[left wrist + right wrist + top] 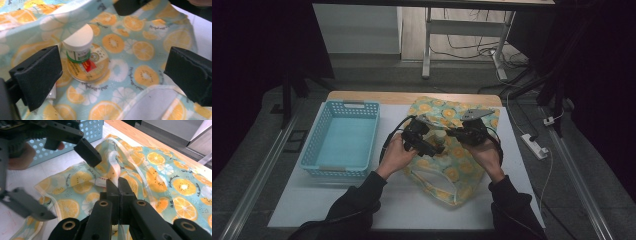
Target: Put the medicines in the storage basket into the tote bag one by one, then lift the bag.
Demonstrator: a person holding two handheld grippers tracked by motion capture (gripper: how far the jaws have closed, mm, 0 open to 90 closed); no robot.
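Pinching bag (160, 170) edge w/ right gripper (117, 185), jaws clamped on fabric, prob. lifting mouth open. Hovering left gripper (112, 72) inside opening, jaws spread wide, nothing between. Jar (78, 46) w/ white lid sitting upright in bag beside left pad. Farther left, basket (319, 162) waiting. Loose fabric crowding access.

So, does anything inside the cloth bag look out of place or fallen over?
The small jar with the white lid lies tipped on its side inside the fruit-print bag, not upright. Nothing looks spilled or torn.
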